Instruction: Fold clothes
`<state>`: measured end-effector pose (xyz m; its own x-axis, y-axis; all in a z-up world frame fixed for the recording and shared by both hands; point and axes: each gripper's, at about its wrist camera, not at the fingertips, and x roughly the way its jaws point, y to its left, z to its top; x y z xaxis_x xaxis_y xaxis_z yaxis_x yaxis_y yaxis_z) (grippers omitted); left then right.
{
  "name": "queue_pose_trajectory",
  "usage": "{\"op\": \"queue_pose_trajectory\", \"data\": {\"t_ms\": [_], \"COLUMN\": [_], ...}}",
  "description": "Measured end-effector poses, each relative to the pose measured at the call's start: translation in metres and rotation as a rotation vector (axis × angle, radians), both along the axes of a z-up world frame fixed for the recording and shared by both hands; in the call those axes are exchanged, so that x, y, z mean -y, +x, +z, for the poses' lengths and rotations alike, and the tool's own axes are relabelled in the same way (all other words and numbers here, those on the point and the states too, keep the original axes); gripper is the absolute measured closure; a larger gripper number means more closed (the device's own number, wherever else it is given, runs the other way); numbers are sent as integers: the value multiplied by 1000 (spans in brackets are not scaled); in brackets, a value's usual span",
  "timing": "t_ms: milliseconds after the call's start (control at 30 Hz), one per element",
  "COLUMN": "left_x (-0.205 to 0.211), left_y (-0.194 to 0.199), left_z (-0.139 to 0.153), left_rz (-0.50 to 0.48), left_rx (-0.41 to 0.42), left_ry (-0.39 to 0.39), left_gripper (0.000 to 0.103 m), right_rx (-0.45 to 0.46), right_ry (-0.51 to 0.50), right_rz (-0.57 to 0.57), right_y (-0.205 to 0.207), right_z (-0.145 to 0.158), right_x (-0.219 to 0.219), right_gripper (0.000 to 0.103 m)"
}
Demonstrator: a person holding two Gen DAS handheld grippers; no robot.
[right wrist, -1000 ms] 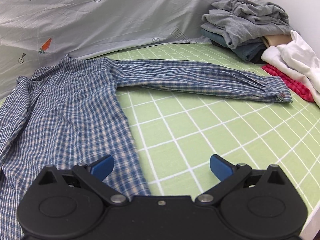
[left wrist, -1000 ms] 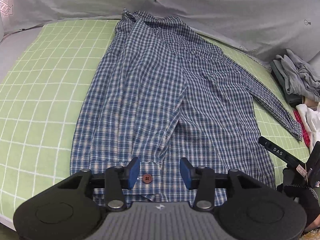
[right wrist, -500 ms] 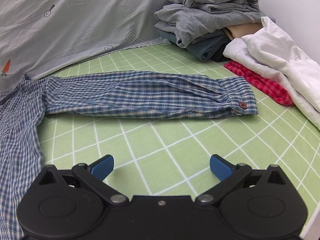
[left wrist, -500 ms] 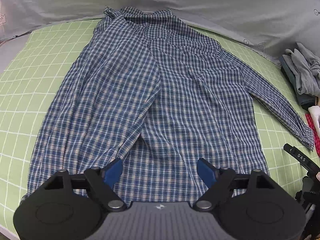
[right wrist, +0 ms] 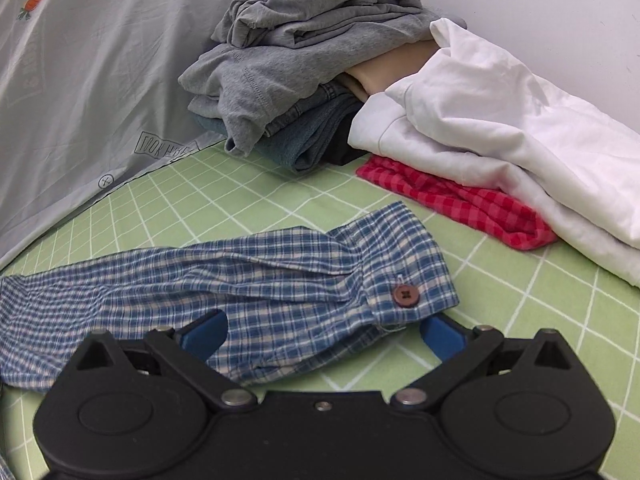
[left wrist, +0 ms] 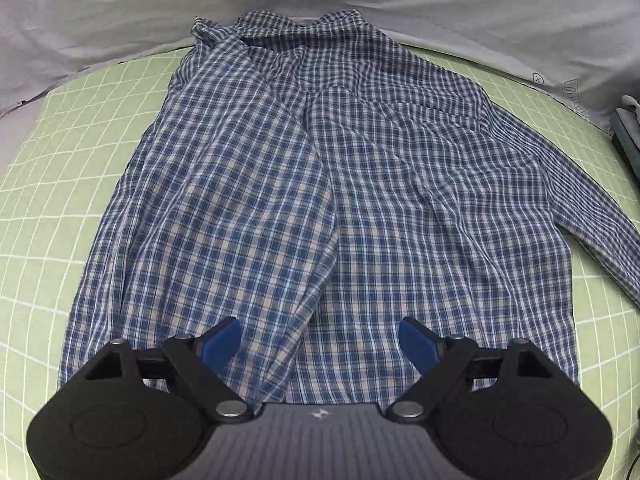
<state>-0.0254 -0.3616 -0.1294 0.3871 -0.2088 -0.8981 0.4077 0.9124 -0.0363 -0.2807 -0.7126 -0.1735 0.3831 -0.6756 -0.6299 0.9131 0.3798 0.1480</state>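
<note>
Right gripper (right wrist: 324, 334) gapes over my cuff (right wrist: 404, 280); left gripper (left wrist: 320, 340), also spread, hovers at the shirt's (left wrist: 320, 200) six-o'clock hem. Pinching shallowly could drop the sleeve (right wrist: 180, 280).

Plaid shirt (left wrist: 320, 184): thin woven cloth, matt, softly creased; cuff button (right wrist: 405, 294) brown, smooth plastic look.
Green grid sheet (right wrist: 224, 216): matt cloth, smooth.
Grey printed sheet (left wrist: 120, 20) at 12 o'clock: thin cloth, wrinkled.
Grey garment (right wrist: 288, 48): fleecy matt knit.
White garment (right wrist: 500, 128): smooth cloth.
Red checked cloth (right wrist: 460, 204): slightly textured.
Left gripper (left wrist: 320, 342): matt black plastic body, blue fingers (left wrist: 220, 342), dull metal pivot pins.
</note>
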Motion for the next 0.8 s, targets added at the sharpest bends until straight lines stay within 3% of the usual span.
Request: {"op": "queue_pose_trajectory", "data": {"t_ms": [100, 233, 367, 433, 467, 533, 600, 700, 800], "left_x": [5, 5, 10, 10, 10, 10, 10, 11, 10], "left_y": [21, 35, 29, 29, 29, 29, 31, 30, 29], "left_z": [-13, -28, -36, -37, -37, -38, -38, -38, -38], "left_rz": [16, 43, 20, 24, 28, 32, 34, 37, 32], "left_rx": [2, -25, -2, 1, 2, 3, 3, 5, 6], "left_ry": [54, 66, 80, 79, 76, 73, 73, 73, 73], "left_gripper": [15, 13, 1, 0, 0, 0, 0, 0, 0], "right_rx": [-39, -135, -128, -123, -120, -112, -104, -35, 73], "right_ry": [-20, -55, -48, -54, -62, -67, -50, 17, 93], "right_rz": [-25, -11, 5, 9, 24, 64, 97, 125, 158], "right_y": [13, 28, 30, 32, 33, 38, 45, 50, 56], "right_z": [-3, -9, -9, -7, -5, -1, 1, 4, 7], "right_x": [8, 12, 16, 16, 15, 14, 13, 13, 9], "right_gripper": [0, 0, 0, 9, 23, 63, 79, 94, 97]}}
